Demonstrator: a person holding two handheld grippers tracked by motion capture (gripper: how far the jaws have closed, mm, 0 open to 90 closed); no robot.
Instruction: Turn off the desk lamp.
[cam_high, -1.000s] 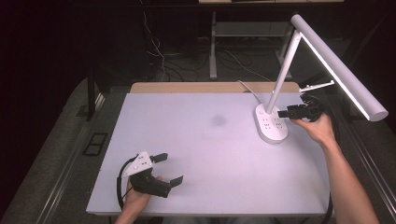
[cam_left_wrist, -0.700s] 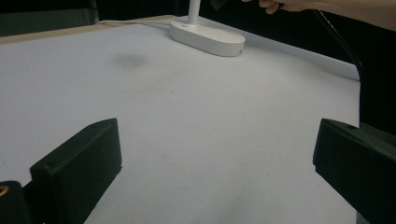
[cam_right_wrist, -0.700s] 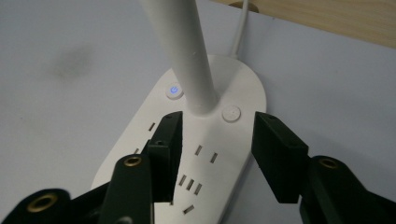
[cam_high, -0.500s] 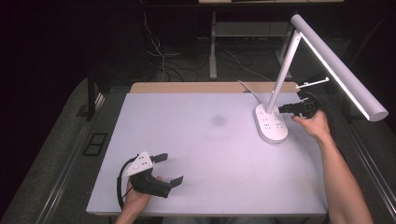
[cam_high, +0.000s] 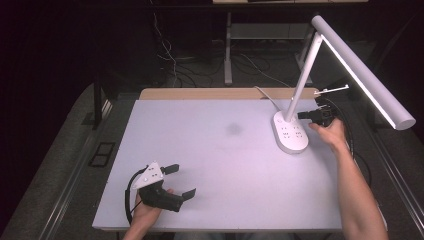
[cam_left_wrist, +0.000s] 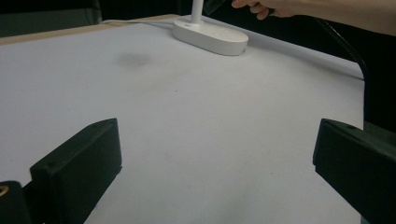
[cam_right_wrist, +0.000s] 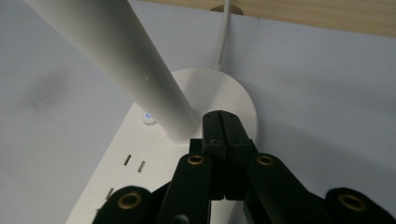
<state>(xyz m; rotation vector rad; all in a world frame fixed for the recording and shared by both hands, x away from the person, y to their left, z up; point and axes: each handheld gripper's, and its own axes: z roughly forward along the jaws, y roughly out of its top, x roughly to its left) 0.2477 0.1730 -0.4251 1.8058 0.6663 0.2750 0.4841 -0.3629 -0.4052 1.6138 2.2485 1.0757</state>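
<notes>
White table (cam_high: 215, 150), right claw (cam_right_wrist: 219, 122) clenched empty at lamp (cam_high: 290, 135) stem — left claw (cam_high: 180, 181) released.

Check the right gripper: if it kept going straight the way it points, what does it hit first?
Most likely the lamp's stem near its base: the right gripper, jaws together, points straight at that joint. Whether they already touch is unclear.
</notes>
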